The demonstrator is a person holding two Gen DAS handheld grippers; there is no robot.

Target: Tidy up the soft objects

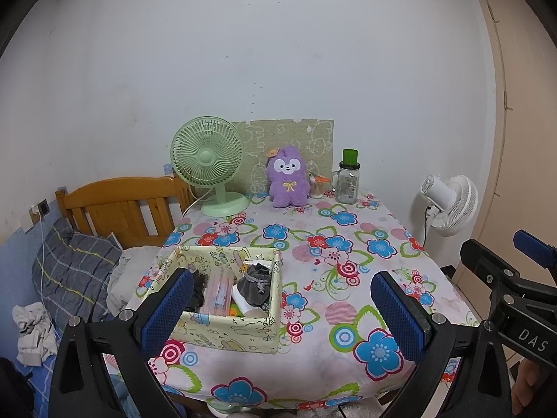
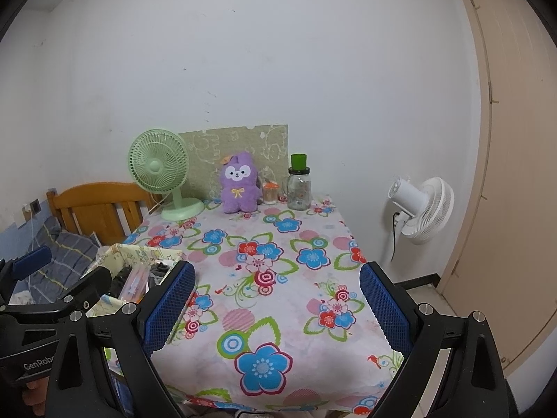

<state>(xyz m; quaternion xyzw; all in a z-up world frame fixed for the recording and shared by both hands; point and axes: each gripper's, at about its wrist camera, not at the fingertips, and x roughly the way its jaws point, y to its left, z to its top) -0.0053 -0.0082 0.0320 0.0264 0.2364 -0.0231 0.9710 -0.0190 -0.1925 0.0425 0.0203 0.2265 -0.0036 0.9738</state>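
Note:
A purple plush toy (image 1: pixel 288 182) (image 2: pixel 239 184) sits upright at the far edge of the flowered table (image 1: pixel 313 264) (image 2: pixel 278 278), against a green patterned board. A pale yellow fabric box (image 1: pixel 226 327) (image 2: pixel 115 254) stands on the near left of the table; inside it lie a grey drawstring pouch (image 1: pixel 256 285), a dark bundle and a clear pencil case. My left gripper (image 1: pixel 283 310) hovers open over the near table edge, its left finger in front of the box. My right gripper (image 2: pixel 276 306) is open too, to the right of the box, with nothing between its fingers.
A green desk fan (image 1: pixel 208 163) (image 2: pixel 158 174) stands left of the plush. A glass jar with a green lid (image 1: pixel 348 181) (image 2: pixel 299 186) and a small cup (image 1: pixel 317 188) stand to its right. A white floor fan (image 1: pixel 449 205) (image 2: pixel 423 209) and a door are at right, a bed (image 1: pixel 76 268) at left.

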